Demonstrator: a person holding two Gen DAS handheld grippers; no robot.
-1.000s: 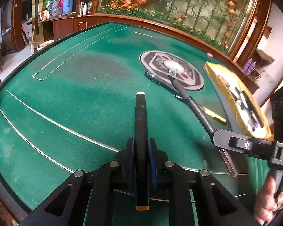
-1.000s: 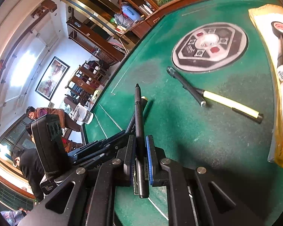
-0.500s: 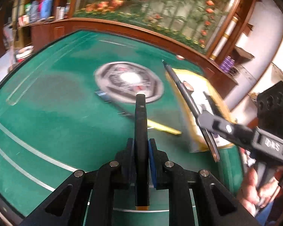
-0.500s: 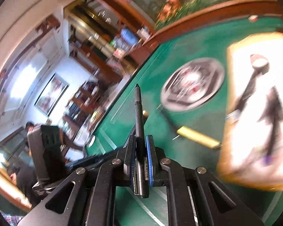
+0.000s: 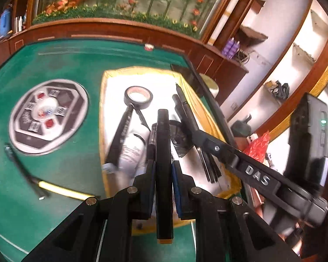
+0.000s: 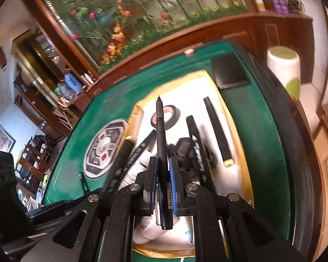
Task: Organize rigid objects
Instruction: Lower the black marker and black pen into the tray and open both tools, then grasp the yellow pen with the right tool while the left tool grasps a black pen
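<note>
My left claw [image 5: 163, 170] is clamped on a thick black marker [image 5: 163, 144], and my right claw [image 6: 163, 174] grips a slim black pen [image 6: 160, 131]. Both hang over the yellow-rimmed tray [image 5: 102, 100] on the green counter [image 5: 65, 166], where a black tape roll [image 5: 138, 95] and more pens lie.

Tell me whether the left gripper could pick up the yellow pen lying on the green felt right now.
Probably not: the left gripper is already shut on a black marker, though the yellow pen itself lies uncovered.
</note>
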